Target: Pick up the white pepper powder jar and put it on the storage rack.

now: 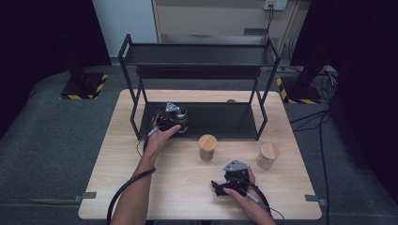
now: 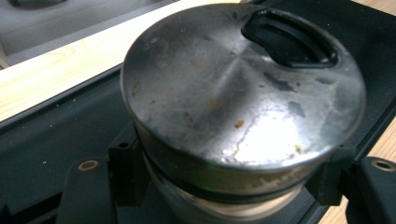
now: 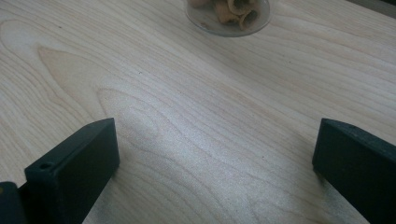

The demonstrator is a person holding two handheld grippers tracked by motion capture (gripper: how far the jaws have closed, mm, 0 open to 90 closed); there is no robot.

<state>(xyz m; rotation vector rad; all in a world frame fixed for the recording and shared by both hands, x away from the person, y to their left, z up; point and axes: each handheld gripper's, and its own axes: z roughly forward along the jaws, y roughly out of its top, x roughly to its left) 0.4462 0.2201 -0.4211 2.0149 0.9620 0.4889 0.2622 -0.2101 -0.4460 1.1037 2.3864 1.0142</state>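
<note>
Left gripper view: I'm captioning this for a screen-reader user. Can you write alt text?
A metal-lidded jar, its worn lid bearing a black oval tab, is clamped between the left gripper's black jaws. It sits over a black shelf, with a wooden table behind.

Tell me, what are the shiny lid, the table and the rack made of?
The lid looks like brushed metal: grey, shiny, with glare and stains, and a black, probably plastic, flap. The table looks like pale wood, or a wood-look top, since grain lines show. The rack seems to be black painted metal, matte with thin bars.
</note>
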